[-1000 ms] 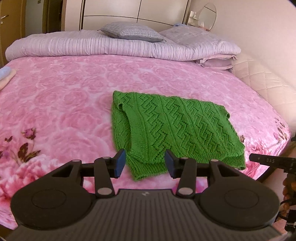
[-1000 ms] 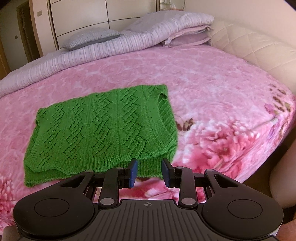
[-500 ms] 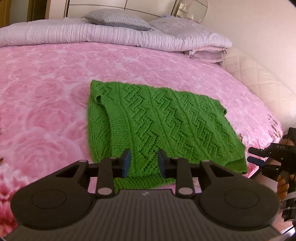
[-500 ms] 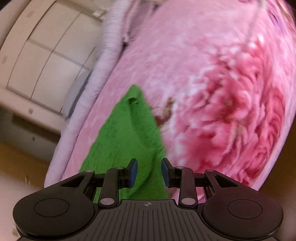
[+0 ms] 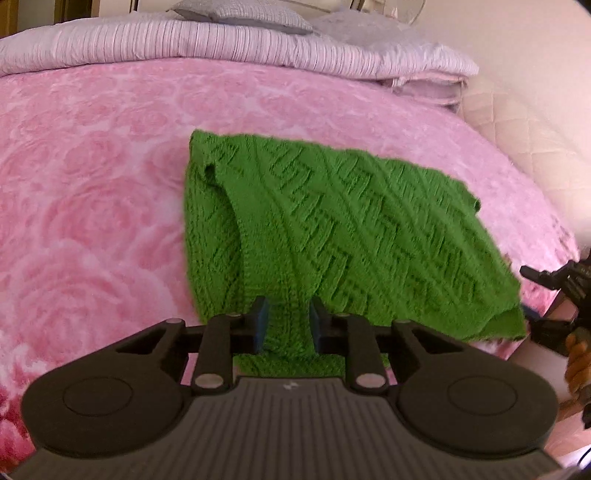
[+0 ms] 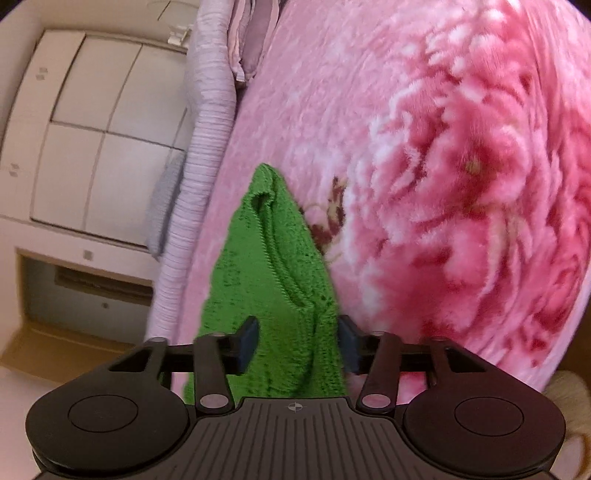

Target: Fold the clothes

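Here, everything is placed against the pink blanket.

Landmark: one pink rose-patterned blanket [image 5: 92,192] covering the bed.

Garments: one green knitted sweater [image 5: 332,229], lying folded flat on the blanket near its front edge; its ribbed hem runs toward both grippers.

Grippers: two, one at each front corner of the sweater.

Left gripper [image 5: 286,323]: low over the front of the blanket, its two blue pads on either side of a ribbed strip of the sweater's near corner. Its jaws have just been closing, with the knit between them; whether the pads already press on it I cannot tell.

Right gripper [image 6: 297,343]: rolled onto its side, so the blanket fills the right of its view. Its jaws have just been opening and stand wide, with the sweater's edge [image 6: 280,280] between them and a gap showing at the left pad. In the left wrist view its black fingers [image 5: 543,275] appear just off the sweater's right corner, at the blanket's edge.

Hands: part of one hand [image 5: 578,363] shows behind the right gripper.

Bedding beyond the blanket: one lilac striped quilt [image 5: 155,40] rolled along the far edge, and one grey pillow [image 5: 243,13] on top of it.

Furniture: one white panelled wardrobe [image 6: 92,122] behind the quilt.
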